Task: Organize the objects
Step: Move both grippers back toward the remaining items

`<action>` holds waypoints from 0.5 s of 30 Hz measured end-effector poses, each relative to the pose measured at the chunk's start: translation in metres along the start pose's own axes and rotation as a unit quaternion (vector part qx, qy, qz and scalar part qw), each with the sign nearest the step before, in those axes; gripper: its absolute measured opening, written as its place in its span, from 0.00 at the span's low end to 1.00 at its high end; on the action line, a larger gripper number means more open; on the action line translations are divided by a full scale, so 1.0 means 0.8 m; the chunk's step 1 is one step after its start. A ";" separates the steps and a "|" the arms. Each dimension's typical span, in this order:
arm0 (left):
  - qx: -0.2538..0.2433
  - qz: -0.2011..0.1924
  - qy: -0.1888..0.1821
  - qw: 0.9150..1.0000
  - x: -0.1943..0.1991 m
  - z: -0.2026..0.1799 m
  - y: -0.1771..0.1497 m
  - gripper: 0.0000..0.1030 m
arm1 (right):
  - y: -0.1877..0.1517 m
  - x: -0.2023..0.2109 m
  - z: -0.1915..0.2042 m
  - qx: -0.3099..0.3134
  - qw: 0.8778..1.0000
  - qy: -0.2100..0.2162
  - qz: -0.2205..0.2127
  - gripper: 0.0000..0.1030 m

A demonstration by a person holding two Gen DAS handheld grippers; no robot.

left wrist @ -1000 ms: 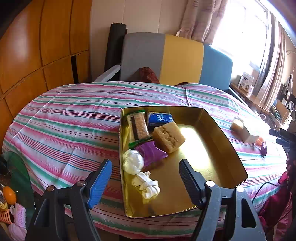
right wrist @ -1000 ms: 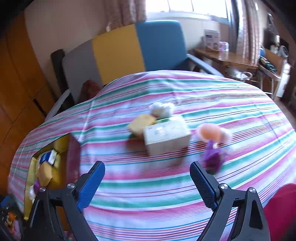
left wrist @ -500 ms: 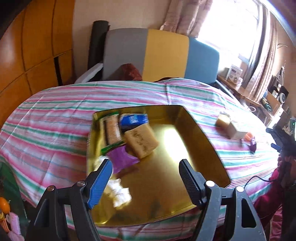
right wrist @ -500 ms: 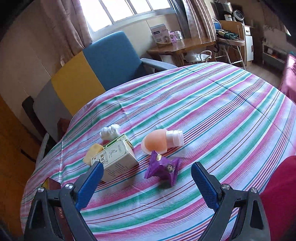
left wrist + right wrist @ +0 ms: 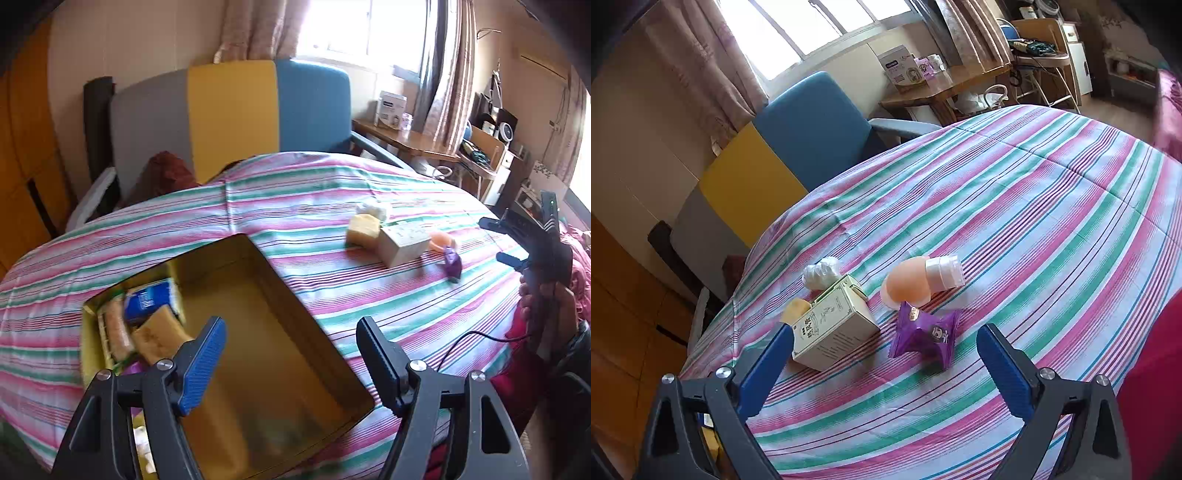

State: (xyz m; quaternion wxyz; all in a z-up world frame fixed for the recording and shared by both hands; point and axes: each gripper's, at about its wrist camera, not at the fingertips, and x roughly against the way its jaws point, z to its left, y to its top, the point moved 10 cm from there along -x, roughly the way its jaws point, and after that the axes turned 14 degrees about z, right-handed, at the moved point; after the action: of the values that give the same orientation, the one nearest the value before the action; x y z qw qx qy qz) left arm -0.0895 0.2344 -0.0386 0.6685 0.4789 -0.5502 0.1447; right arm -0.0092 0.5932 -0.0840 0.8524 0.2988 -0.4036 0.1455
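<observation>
The right hand-held gripper hovers over a striped desk, its jaws wide apart and just opened further, holding nothing. A purple wrapper lies just ahead between the fingers, crumpled, with no clear direction. Left of the wrapper a pale box lies on its side, long axis slanting away rightward. The left hand-held gripper, jaws apart and empty, hangs over a gold tray.

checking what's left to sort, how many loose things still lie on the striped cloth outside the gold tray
5: white bundle and yellow sponge behind the box, peach bottle beside it, purple packet in front. Others may be hidden.
</observation>
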 end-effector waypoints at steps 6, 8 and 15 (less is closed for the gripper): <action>0.002 0.027 -0.039 0.999 -0.030 -0.031 0.041 0.71 | -0.001 -0.002 -0.001 -0.008 1.000 0.013 0.006 0.98; 0.006 0.039 -0.046 0.998 -0.043 -0.038 0.054 0.65 | -0.002 -0.002 0.001 -0.004 1.000 0.015 0.007 0.98; -0.007 0.070 -0.058 0.996 -0.091 -0.074 0.100 0.55 | -0.003 -0.002 0.003 -0.003 0.999 0.029 0.013 0.98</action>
State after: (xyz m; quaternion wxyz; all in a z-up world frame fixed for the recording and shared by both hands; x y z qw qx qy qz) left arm -0.1376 0.3463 -0.0599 0.6272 0.4426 -0.6207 0.1594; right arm -0.0107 0.5896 -0.0850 0.8627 0.2865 -0.3830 0.1643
